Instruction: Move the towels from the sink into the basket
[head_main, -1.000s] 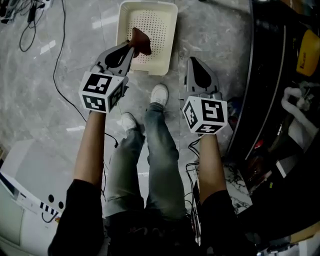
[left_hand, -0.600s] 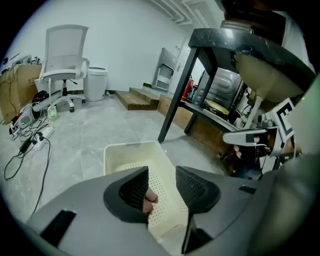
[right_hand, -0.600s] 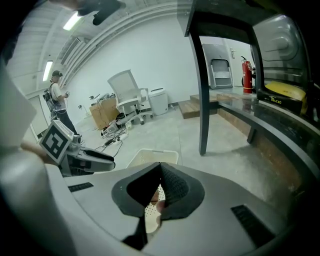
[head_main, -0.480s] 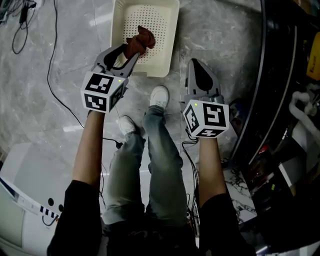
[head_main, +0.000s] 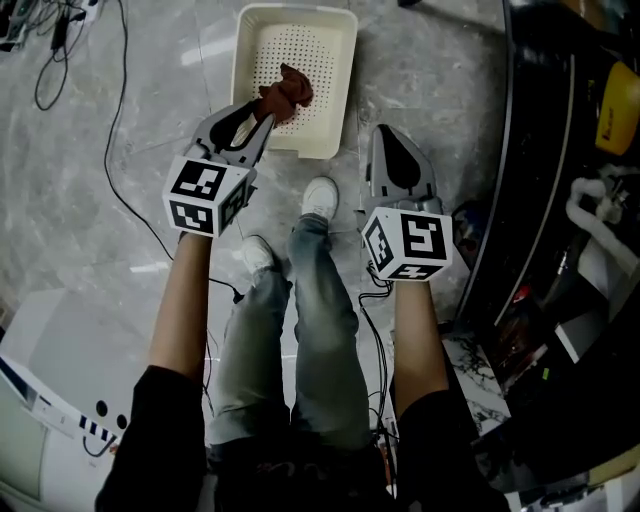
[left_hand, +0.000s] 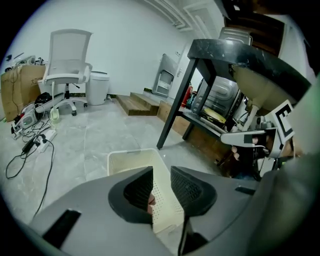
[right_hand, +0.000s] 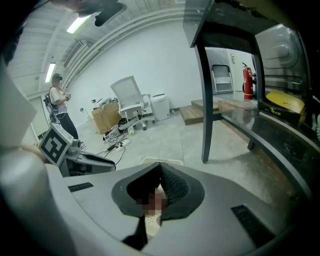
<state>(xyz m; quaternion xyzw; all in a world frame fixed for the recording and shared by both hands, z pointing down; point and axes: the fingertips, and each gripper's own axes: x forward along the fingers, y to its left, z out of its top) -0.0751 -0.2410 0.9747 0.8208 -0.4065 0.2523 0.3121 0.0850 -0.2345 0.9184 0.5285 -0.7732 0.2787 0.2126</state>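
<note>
Hovering over the basket (head_main: 240, 62), the left gripper (head_main: 262, 110) is closing its part-open jaws beside the loose brown towel (head_main: 285, 90), risking a snagged fold lifting back out; the right gripper (head_main: 385, 135), beside the basket, is closed on nothing.

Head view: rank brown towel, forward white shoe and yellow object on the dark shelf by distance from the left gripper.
1. Brown towel, over the basket just past the left gripper's closing jaws, not between them.
2. White shoe, lower right.
3. Yellow object, far right.
</note>
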